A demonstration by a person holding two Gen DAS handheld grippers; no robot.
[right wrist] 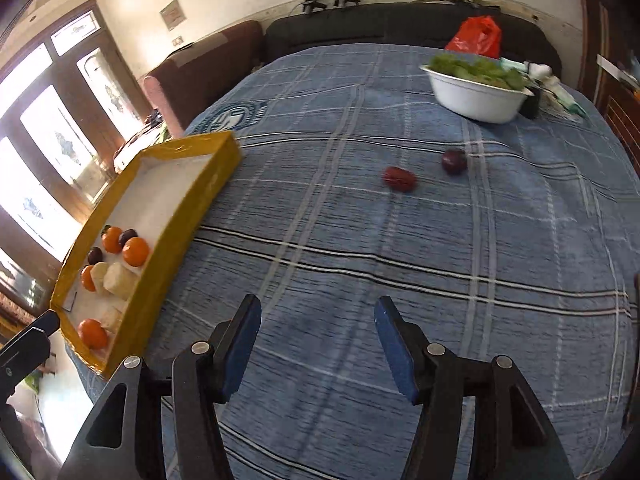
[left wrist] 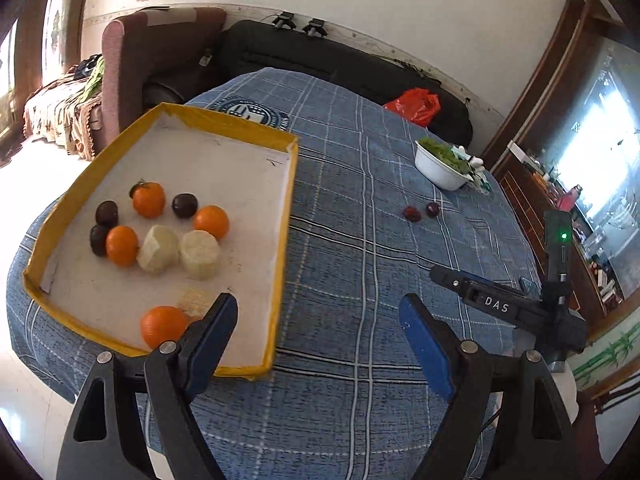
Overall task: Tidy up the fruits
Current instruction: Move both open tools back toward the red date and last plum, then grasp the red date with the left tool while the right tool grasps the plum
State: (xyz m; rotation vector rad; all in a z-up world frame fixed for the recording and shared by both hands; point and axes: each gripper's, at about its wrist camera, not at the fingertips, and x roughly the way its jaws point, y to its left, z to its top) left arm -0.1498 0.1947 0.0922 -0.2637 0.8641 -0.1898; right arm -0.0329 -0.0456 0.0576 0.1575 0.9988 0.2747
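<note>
Inside the yellow tray (left wrist: 285, 216): oranges, plums, pale pieces; beyond it, two dark fruits (right wrist: 399, 179) remain on my bench (right wrist: 360, 240); both grippers' fingers (right wrist: 240, 344) parted, empty.

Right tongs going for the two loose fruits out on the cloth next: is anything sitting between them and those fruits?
Nothing visible. Only bare blue checked cloth lies between the open, empty right tongs and the red fruit and dark plum. The white bowl sits beyond them; the yellow tray is off to the left.
</note>
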